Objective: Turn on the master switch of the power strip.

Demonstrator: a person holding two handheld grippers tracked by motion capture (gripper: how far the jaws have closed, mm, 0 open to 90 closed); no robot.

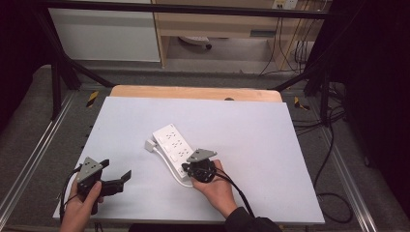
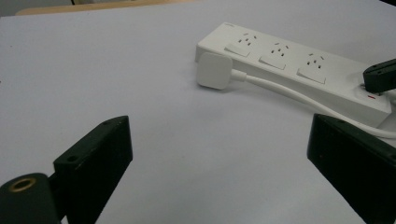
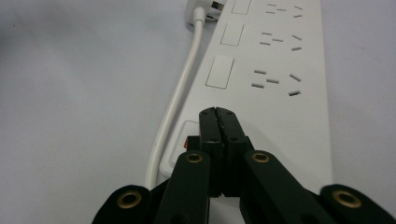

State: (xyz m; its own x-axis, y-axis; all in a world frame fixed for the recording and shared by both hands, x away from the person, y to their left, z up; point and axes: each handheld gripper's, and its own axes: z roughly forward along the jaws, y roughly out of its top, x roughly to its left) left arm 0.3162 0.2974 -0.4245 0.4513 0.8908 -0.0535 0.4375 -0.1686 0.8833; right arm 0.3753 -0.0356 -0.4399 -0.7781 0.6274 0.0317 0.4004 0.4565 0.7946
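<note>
Power strip (image 1: 175, 146): white, three switched sockets, own white cord alongside.

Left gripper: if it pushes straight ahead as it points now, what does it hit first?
Probably the white plug lying beside the power strip. Bare table lies between it and the open left gripper. Depth is hard to judge, so it might slip past.

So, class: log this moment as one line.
right gripper: shut, over white plastic power strip switch end | left gripper: open, empty | white plug: beside strip
</note>
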